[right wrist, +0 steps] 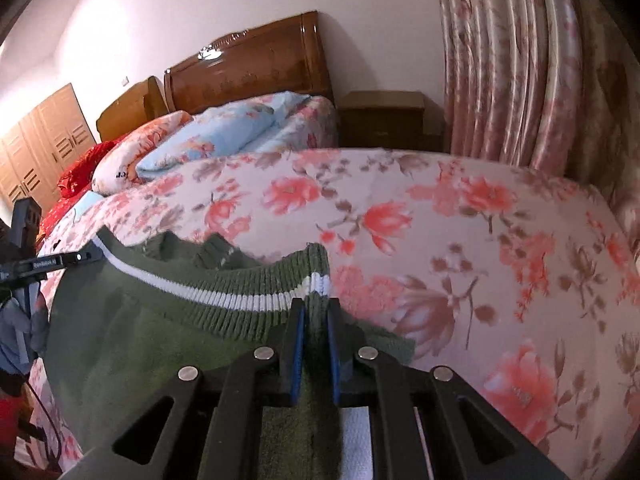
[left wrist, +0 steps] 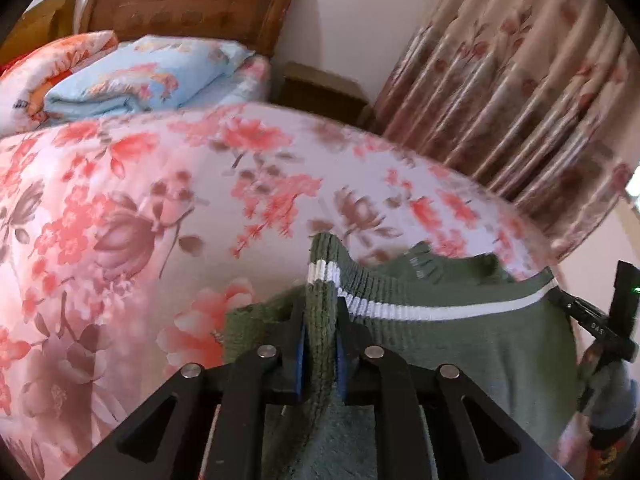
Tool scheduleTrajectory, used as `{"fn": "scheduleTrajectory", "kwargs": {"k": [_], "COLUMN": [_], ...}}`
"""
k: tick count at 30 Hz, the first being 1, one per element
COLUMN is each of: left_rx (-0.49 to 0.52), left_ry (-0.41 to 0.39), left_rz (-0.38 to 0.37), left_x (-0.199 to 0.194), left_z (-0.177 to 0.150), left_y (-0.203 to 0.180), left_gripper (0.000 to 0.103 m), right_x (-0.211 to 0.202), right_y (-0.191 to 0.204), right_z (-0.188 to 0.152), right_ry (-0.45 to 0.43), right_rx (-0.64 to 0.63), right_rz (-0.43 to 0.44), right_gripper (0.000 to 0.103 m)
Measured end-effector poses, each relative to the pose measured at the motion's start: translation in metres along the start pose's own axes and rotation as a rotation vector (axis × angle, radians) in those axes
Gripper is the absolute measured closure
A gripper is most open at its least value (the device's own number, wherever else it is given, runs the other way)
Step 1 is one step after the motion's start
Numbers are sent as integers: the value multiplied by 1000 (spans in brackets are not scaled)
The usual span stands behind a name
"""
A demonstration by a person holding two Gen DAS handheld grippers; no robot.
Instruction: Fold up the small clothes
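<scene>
A small green knit sweater (left wrist: 460,344) with a white stripe along its ribbed hem lies on the floral bed cover (left wrist: 140,208). My left gripper (left wrist: 321,304) is shut on one corner of the hem, the ribbed edge pinched between its blue pads. In the right wrist view the same green sweater (right wrist: 132,332) stretches away to the left, and my right gripper (right wrist: 316,308) is shut on the hem's other corner. The hem is pulled taut between the two grippers. The other gripper shows at the far edge of each view.
A floral bed cover (right wrist: 460,240) spans the bed. Folded blue (right wrist: 224,132) and orange quilts lie by the wooden headboard (right wrist: 256,64). A wooden nightstand (right wrist: 384,120) and floral curtains (right wrist: 520,64) stand to the right, and a wardrobe (right wrist: 44,132) stands at the far left.
</scene>
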State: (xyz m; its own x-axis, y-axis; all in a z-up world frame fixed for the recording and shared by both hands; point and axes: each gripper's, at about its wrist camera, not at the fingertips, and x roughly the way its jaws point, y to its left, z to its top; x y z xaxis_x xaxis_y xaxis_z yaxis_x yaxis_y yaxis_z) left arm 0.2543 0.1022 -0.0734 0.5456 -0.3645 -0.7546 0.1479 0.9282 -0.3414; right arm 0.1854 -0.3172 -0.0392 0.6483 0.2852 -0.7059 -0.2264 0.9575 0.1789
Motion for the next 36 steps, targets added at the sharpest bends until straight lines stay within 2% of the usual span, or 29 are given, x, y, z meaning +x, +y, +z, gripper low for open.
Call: {"fn": "scheduleTrajectory", "kwargs": {"k": [3,6,8,10,11,13,15,18,19,20,21,22,27,36], "left_rx": [-34,-31,-8,54,96,188,223,209,176,115,83,61,86,110], "left_ry": [14,-12,-123,-242,-260,-239,-188,-88,-38,37,15,-8,1,-15], "left_rz": [-10,34,110,119,113,110,126,178,226,227,210,188,222,231], "left_x": [1,-11,-36,-58,-62,-56,-40,4,26,39,35,31,35,31], "left_z": [2,1,0,0,0,4,7,7,4,8,13,15,12,2], "left_y": [6,-1,-18,-45,-59,-88,-99,-87,-71,-58,-54,-51,-55,-63], "left_gripper": [0,0,0,0,0,0,0,0,0,0,0,0,0,0], "right_x": [22,17,4,-13,-20,-24,-15,18,35,47,47,47,44,43], "right_y": [0,-1,1,11,19,38,62,84,85,83,79,74,60,55], "right_z": [-7,-4,-1,5,8,14,17,11,6,-1,-5,-4,0,-4], "right_ry": [83,88,80,32,3,-16,-1,69,112,137,82,87,90,87], "right_rx": [-14,3,14,-7,-24,-74,-145,-202,-209,-219,-211,-182,-120,-93], "right_rz": [-25,-24,-58,-106,-113,-106,-107,-98,-109,-137,-124,-104,-42,-4], "right_gripper": [92,87,85,79,74,73,73,73,73,72,71,71,71,71]}}
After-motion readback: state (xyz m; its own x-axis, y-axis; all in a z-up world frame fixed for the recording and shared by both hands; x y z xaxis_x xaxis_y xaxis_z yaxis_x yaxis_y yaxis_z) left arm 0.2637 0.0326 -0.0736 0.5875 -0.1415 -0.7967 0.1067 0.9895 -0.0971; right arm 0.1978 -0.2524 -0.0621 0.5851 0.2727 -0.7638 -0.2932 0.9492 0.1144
